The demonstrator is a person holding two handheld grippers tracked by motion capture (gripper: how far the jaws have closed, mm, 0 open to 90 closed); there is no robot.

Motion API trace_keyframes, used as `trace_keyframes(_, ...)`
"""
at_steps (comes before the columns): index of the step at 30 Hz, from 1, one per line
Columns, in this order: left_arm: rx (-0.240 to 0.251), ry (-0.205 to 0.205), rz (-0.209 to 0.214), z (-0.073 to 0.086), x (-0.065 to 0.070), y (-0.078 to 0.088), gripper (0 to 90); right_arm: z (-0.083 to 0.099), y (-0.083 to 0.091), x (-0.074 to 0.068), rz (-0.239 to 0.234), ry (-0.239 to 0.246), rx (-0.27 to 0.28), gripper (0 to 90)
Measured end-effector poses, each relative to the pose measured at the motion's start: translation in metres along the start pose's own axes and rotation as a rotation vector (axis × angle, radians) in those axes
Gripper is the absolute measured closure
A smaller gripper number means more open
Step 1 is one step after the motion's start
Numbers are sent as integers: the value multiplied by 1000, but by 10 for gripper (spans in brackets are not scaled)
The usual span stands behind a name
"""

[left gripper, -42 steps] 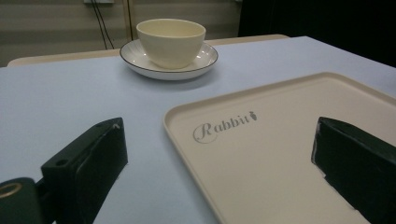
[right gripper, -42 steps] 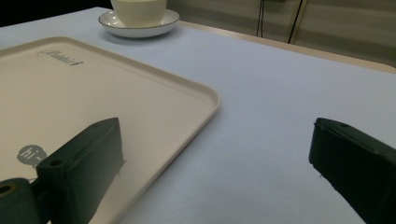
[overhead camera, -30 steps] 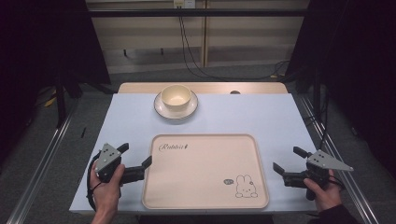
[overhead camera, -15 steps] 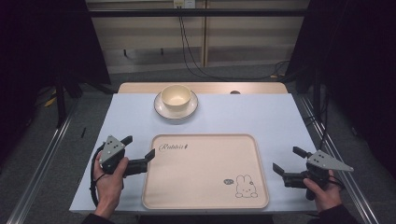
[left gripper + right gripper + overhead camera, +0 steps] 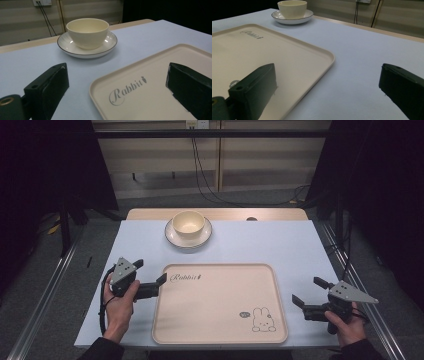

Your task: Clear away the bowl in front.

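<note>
Landmark: cream tray [image 5: 220, 302], lying flat on the pale blue worktop [image 5: 280, 245] near the person's edge.

Writing on tray: script word "Rabbit" [image 5: 127, 90] with a small carrot mark after it, in the tray's far-left corner. Near-right corner carries a rabbit drawing [image 5: 262, 320] with a small round mark just beside it; any lettering in that mark is too small to read.

Beyond the tray's far edge, well apart from it: cream bowl [image 5: 188, 222] standing upright on a white saucer [image 5: 188, 239] with a dark rim line. Bowl looks empty.

Left tongs [image 5: 149, 277]: held by the left hand [image 5: 120, 305] just off the tray's left edge, at the far-left corner. Jaws apart, nothing between them; in the left gripper view one jaw sits over the worktop, the other over the tray.

Right tongs [image 5: 310, 292]: held by the right hand [image 5: 345, 327] off the tray's right edge, near its near-right corner. Jaws apart, gripping nothing. Whether either jaw touches the worktop cannot be told.
</note>
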State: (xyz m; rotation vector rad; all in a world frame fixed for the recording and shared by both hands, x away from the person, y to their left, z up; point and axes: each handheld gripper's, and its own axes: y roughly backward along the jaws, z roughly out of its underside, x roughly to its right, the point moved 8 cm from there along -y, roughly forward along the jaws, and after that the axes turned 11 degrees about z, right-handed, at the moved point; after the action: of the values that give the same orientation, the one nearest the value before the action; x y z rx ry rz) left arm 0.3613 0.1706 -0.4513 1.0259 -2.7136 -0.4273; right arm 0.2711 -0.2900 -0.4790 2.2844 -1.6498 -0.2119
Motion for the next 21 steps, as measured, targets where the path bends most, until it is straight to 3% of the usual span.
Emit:
trace_keyframes(3,-14,-12,21,-3,-2,-9,45,0,0,1,3,0,0,9)
trace_keyframes(9,-38,-14,14,-11,-9,-24,52,0,0,0,1,-3,0,10)
trace_keyframes(11,-32,-24,16,-15,-11,-28,49,0,0,0,1,-2,0,10)
trace_keyframes(13,-24,-8,30,-18,-12,-33,50,0,0,0,1,-1,0,11)
trace_keyframes(18,-40,-22,20,-24,-18,-42,46,0,0,0,1,0,1,11)
trace_keyframes(20,-24,-21,21,-26,-19,-45,47,0,0,0,1,0,1,11)
trace_keyframes(21,-39,-18,25,-26,-22,-49,46,1,0,0,2,2,-2,12)
